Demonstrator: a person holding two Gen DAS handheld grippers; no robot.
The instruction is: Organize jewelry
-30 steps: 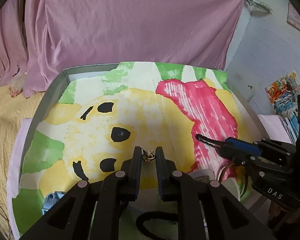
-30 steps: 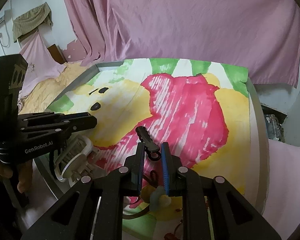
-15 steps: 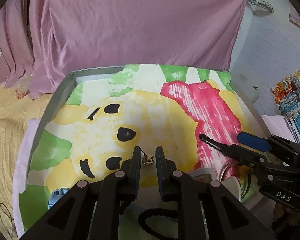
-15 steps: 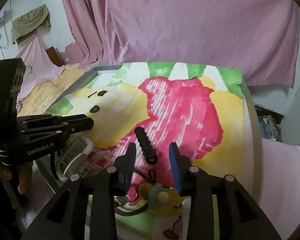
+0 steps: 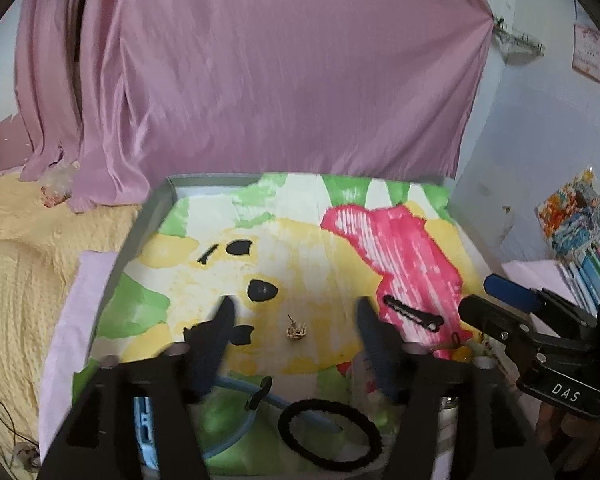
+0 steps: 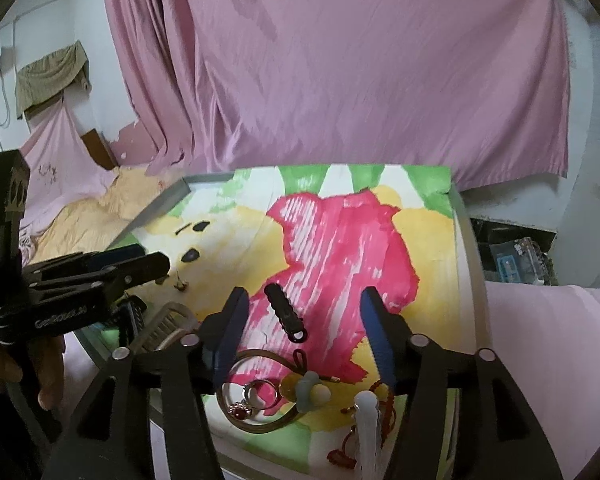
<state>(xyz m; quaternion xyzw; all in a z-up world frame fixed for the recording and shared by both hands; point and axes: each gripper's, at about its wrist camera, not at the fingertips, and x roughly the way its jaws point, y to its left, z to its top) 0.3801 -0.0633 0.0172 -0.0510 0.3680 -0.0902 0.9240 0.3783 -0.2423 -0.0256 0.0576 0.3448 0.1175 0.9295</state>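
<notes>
Left gripper (image 5: pixel 292 308): hovering low over the painted cloth (image 5: pixel 340 248), pointing forward toward the pink curtain (image 5: pixel 280 80); jaws spread wide, holding nothing. Its fingers are showing motion blur in the left wrist view.

Small gold earring (image 5: pixel 296 330): lying loose on the yellow part of the cloth, between the two spread left fingers and touching neither.

Right gripper (image 6: pixel 302 300): also sitting low and level over the cloth, jaws parted wide, gripping nothing; blue pads (image 6: pixel 230 326) are facing inward.

Black hair clip (image 6: pixel 286 314): lying on the pink patch of the cloth, between the right fingers, clear of both.

Near edge, right wrist view: a brown bangle (image 6: pixel 256 392) is ringing a ring with a red stone (image 6: pixel 240 411); just beside them a pale blue and cream charm (image 6: pixel 312 392), a red cord (image 6: pixel 380 400) and a white comb-like piece (image 6: pixel 366 428).

Near edge, left wrist view: a black hair tie (image 5: pixel 330 434) is resting beside a blue hoop (image 5: pixel 236 420).

Each gripper is appearing at the other camera's side, the two well apart.
</notes>
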